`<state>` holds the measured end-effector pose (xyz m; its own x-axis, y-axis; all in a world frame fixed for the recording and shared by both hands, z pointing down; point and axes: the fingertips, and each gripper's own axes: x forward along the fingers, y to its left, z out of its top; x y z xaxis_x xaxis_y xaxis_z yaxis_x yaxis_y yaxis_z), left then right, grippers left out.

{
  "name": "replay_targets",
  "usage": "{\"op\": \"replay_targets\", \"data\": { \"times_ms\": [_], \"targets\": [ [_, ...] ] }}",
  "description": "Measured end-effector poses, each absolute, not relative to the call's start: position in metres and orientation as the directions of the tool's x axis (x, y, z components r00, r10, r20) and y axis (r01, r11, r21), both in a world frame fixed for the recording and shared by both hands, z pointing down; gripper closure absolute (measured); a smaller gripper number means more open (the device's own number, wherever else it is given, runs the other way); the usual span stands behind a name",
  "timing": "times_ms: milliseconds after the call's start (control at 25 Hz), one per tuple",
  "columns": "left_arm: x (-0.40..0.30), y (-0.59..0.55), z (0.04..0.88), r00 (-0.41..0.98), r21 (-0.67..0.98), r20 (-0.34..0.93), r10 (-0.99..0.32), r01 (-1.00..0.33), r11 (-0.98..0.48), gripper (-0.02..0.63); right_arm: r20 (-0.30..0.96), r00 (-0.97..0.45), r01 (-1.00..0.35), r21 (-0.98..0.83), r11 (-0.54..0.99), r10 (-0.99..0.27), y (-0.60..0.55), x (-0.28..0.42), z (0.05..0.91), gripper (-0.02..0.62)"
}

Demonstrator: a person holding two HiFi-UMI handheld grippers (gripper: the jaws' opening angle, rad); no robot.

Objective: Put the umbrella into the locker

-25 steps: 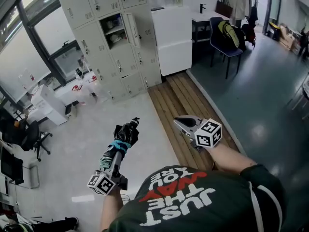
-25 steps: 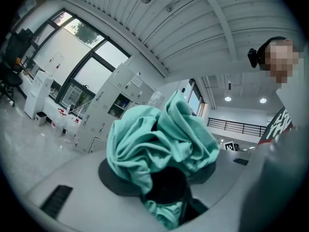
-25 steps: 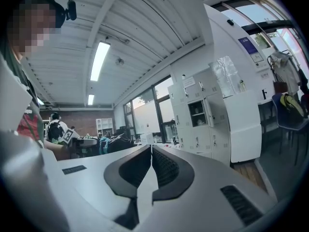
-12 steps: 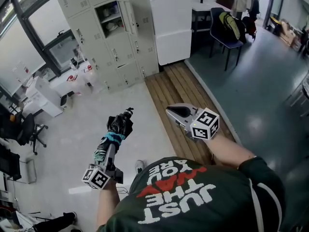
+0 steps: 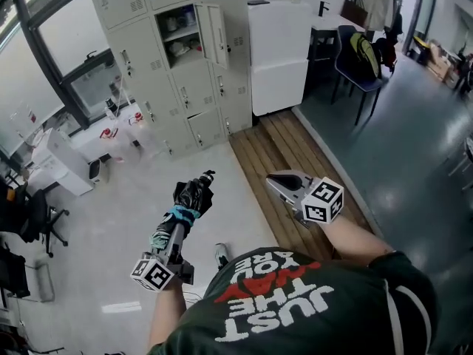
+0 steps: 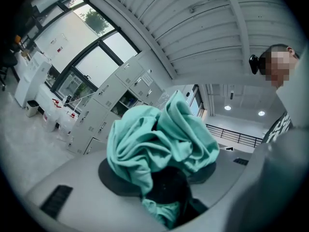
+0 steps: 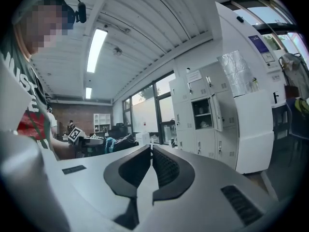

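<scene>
While gripping folded umbrella (image 5: 194, 196) mid-room, well short of open locker (image 5: 182, 37), w/ L tongs (image 5: 179, 222) part-closed on its cloth & R tongs (image 5: 273, 181) shut, empty, could drop it thru loose fabric slipping, or snag tip on door (image 5: 219, 32).

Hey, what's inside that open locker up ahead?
The open locker shows a shelf with a few small light items above it and more below. They are too small to identify, and the compartment's deeper corners are in shadow.
</scene>
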<state>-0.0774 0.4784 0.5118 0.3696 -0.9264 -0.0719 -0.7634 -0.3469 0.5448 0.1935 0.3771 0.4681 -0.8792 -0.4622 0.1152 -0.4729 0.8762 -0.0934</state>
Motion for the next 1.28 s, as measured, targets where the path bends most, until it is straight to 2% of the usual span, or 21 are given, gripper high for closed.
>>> {"op": "replay_targets", "data": {
  "times_ms": [320,520,920,1280],
  "targets": [
    [-0.223,0.305,0.481,0.438,0.531,-0.083,-0.895,-0.741,-0.411,0.391,0.086,-0.872,-0.489,-0.139,0.861,-0.481,0.223,0.036,0.438,0.558],
    [-0.285,0.233,0.463,0.446,0.539,-0.090,-0.890,-0.729,-0.421,0.391,0.094,-0.864,-0.503,-0.120,0.856,-0.495,0.154,-0.024,0.423,0.558],
    [-0.333,0.157,0.469,0.467,0.577,-0.097,-0.879,-0.694,-0.432,0.391,0.153,-0.825,-0.564,-0.154,0.811,-0.544,0.075,-0.056,0.435,0.558],
    [-0.346,0.116,0.482,0.420,0.570,-0.069,-0.905,-0.728,-0.381,0.391,0.152,-0.855,-0.516,-0.159,0.842,-0.495,0.003,-0.069,0.446,0.558]
  ]
}}
